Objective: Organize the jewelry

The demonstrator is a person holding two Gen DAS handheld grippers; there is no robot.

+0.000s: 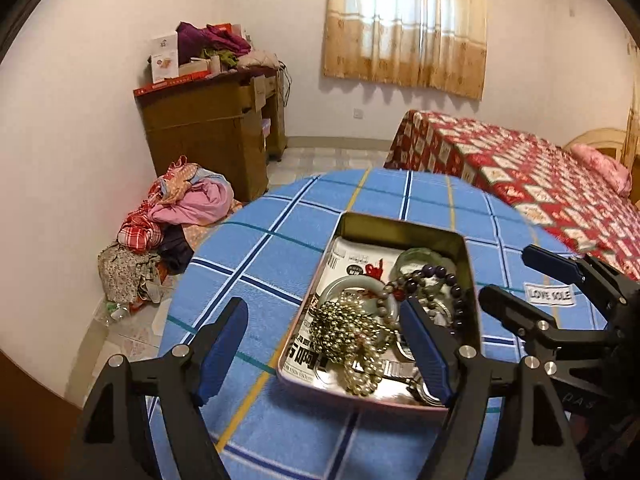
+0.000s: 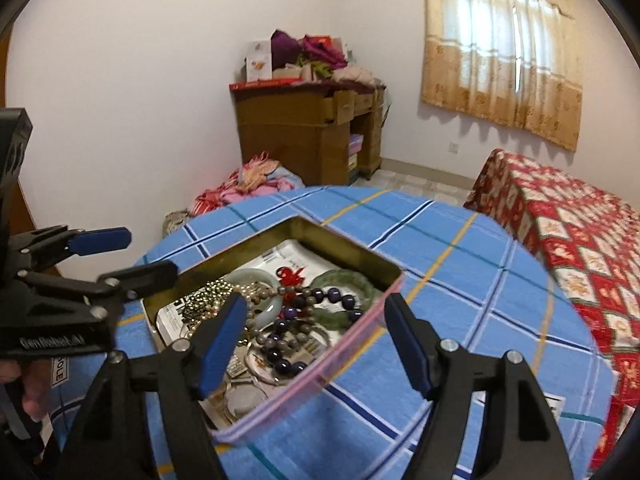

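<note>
An open metal tin (image 1: 400,226) (image 2: 340,242) sits on a round table under a blue plaid cloth (image 1: 280,248). It holds a gold bead necklace (image 1: 344,332) (image 2: 208,296), a purple bead bracelet (image 1: 436,276) (image 2: 320,300), a green bangle (image 2: 344,284), a pale bangle (image 1: 344,284) and a metal watch (image 1: 396,368). My left gripper (image 1: 322,312) (image 2: 146,254) hangs open above the tin's left half, nothing between its blue pads. My right gripper (image 2: 316,302) (image 1: 510,272) is open too, over the tin's right rim, holding nothing.
A bed with a red patterned cover (image 1: 540,176) stands to the right of the table. A wooden cabinet (image 1: 208,128) piled with clothes and boxes is against the far wall. Loose clothes (image 1: 180,208) lie on the floor. A hand (image 2: 32,392) grips the left tool.
</note>
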